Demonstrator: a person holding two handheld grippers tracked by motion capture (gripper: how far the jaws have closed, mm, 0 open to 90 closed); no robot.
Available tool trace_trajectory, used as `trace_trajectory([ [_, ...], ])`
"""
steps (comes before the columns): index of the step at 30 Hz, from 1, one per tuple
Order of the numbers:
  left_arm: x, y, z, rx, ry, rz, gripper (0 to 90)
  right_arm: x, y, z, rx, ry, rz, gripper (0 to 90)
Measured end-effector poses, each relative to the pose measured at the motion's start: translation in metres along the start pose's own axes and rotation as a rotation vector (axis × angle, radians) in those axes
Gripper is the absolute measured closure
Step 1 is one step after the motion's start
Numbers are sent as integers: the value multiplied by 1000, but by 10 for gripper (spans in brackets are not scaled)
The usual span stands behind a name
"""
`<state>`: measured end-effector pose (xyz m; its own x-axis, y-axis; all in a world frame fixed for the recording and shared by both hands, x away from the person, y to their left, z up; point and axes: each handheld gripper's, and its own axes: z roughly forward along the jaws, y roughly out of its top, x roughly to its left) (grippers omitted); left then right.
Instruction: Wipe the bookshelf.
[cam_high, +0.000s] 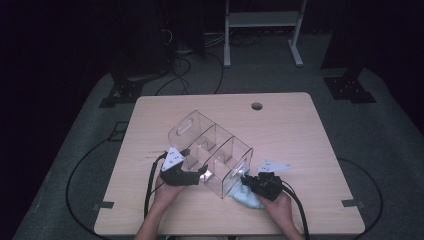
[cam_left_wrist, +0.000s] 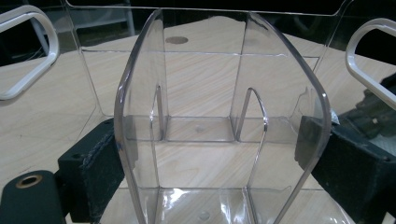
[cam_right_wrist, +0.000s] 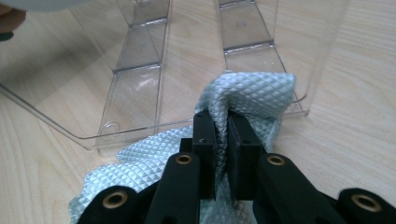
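Clear plastic makes up the divided organizer, which in the high view lies tipped on the wooden table, its long axis running diagonally from far left to near right, with the left gripper at its near side and the right gripper at its right end over a pale blue cloth. In the left gripper view the jaws stand wide, their pads pressed on either side of the organizer's curved outer walls, the dividers pointing away toward the table's cable hole. In the right gripper view the jaws are nearly together, pinching a fold of the quilted cloth against the organizer's edge.

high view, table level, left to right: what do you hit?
Left tongs clamped across the clear organizer's end → clear organizer → right tongs pinching the light blue cloth → bare table.
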<state>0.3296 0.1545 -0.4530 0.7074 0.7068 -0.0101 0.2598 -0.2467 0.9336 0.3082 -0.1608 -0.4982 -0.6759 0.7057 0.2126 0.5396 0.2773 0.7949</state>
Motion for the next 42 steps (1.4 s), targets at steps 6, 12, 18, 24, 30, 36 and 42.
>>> trace_trajectory([
  [6, 0, 1, 3, -2, 19, -12, 85, 33, -4, 4, 12, 106, -63, 827],
  [12, 1, 0, 2, 4, 20, -14, 87, 45, -5, 7, 32, 166, -109, 827],
  [18, 0, 1, 1, 8, 5, -7, 91, 8, 0, 1, 7, 38, -43, 827],
  [24, -4, 1, -1, 11, -18, 9, 90, -25, 1, -10, -16, -33, 56, 825],
  [30, -4, 0, -2, 15, -34, 12, 90, -26, 1, -13, -18, -47, 48, 824],
  [36, -3, 0, -2, 9, -39, 15, 89, -32, 6, -23, -82, -64, 64, 824],
  [42, -3, -1, -2, 7, -39, 12, 88, -39, 5, -19, -70, -64, 77, 827],
])
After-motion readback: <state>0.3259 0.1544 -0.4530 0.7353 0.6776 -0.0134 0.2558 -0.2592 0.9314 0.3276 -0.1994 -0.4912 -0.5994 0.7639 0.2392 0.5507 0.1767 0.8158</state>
